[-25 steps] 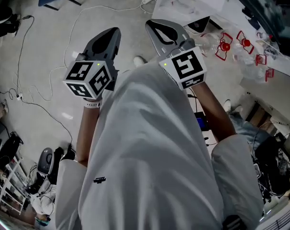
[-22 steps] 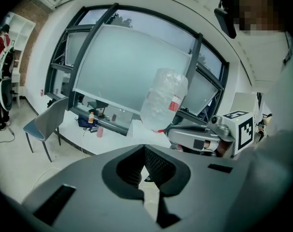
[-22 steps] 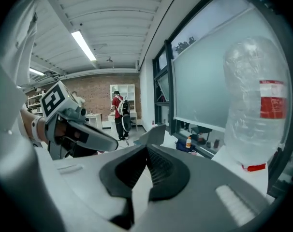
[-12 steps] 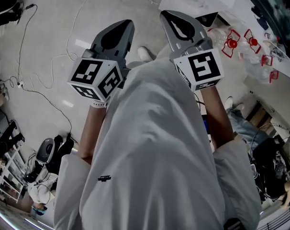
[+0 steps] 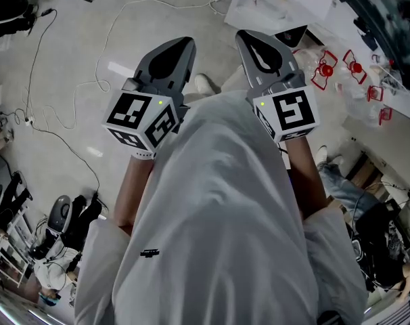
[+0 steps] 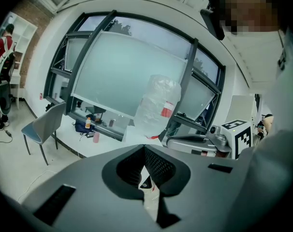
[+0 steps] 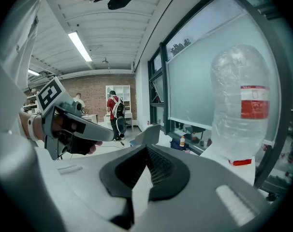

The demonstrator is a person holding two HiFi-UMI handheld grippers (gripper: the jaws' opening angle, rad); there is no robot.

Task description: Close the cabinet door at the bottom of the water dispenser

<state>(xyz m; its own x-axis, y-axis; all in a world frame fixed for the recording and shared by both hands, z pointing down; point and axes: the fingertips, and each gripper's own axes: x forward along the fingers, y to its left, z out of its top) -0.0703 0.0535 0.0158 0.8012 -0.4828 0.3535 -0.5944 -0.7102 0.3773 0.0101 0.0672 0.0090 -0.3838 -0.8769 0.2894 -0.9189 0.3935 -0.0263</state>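
Standing over a pale grey floor (image 5: pixel 63 39) strung with loose cables (image 5: pixel 75 107); a white table (image 5: pixel 279 5) sits at the head view's upper right. Ahead of you, tall windows (image 6: pixel 122 62) and a grey chair (image 6: pixel 42 127). An upturned clear water jug (image 7: pixel 241 100) with a red label tops the water dispenser (image 7: pixel 219 156). Its bottom cabinet door is hidden below both gripper bodies.

You hold both forearms up in front of your white shirt (image 5: pixel 218 202). The grippers are side by side, apart, aimed forward and slightly down toward the dispenser.

Left gripper (image 5: pixel 183 45): jaws closed tip to tip, nothing between them, touching nothing. Right gripper (image 5: pixel 247 39): the same, jaws fully together and empty.
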